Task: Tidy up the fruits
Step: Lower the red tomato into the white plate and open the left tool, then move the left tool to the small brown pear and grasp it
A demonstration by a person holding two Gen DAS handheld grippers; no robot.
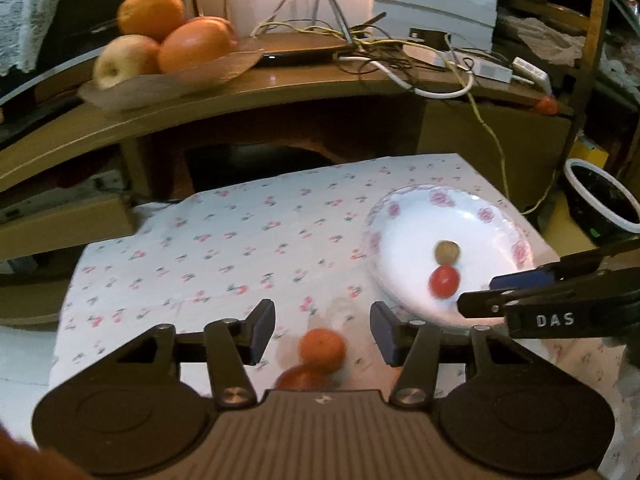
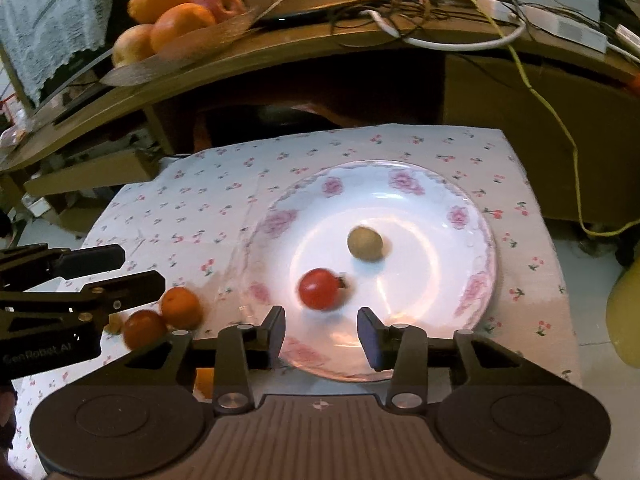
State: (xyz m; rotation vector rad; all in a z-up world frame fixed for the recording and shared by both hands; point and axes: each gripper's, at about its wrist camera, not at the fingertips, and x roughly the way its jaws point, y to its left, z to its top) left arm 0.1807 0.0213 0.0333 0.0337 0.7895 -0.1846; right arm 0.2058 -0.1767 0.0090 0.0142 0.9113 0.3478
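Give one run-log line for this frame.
left gripper: open over small orange tangerine | right gripper: open | floral white plate: red tomato, greenish-brown fruit

Plates: 1, white with pink flowers [image 2: 472,216]
Fruits on plate: 2, one red [image 2: 320,289], one green-brown [image 2: 365,244]
Small orange fruits on cloth: 2 [image 2: 181,307] [image 2: 144,328]
Grippers: 2 [image 1: 322,330] [image 2: 321,332]

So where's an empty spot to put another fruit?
On the plate, the far and right side beyond the green fruit and tomato is bare. The cloth left of the plate is bare too. Near the oranges it's crowded.
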